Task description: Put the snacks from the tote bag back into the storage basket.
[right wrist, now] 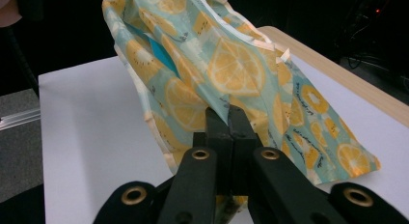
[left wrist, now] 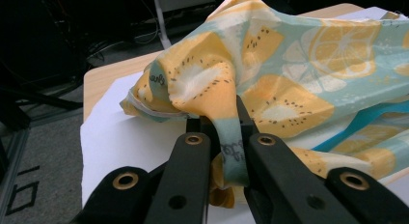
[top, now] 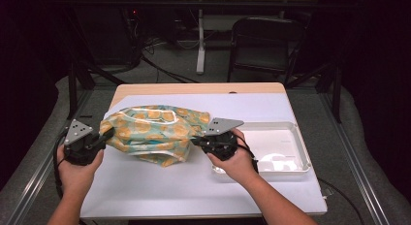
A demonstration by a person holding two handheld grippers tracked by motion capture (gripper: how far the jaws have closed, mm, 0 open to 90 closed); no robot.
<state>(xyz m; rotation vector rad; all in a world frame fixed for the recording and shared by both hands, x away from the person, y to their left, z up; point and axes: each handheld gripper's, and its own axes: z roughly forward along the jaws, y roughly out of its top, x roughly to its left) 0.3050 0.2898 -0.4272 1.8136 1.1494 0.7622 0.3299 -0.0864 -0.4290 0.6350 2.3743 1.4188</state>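
One lemon-print cloth (top: pixel 155 133), teal ground with orange-yellow citrus slices and white binding along the edge, held stretched between two hand-held grippers above the white sheet (top: pixel 160 179) covering one wooden table (top: pixel 194 88). Left gripper (top: pixel 105 136) clenched on the cloth's left end, a narrow fold of fabric pinched between the jaws in the left gripper view, where the cloth (left wrist: pixel 299 74) bunches up just beyond the tips. Right gripper (top: pixel 197 141) likewise clamped on the cloth's right end, jaws pressed together with fabric (right wrist: pixel 226 74) caught between them in the right gripper view. Cloth sagging in the middle, lower edge at or just over the sheet; contact there hard to tell. Small dark script printed on the fabric, visible near the left jaws and along the right-hand folds, too small and creased to read. No brand or label legible anywhere. One white rectangular tray (top: pixel 295 137) on the right part of the table, just beside the right hand (top: pixel 237 162), partly behind it. Two hands counted, the left hand (top: pixel 77 167) low at the table's left edge. One dark chair (top: pixel 264 45) beyond the far edge of the table, and one white table leg (top: pixel 200 40) standing on the floor near it.
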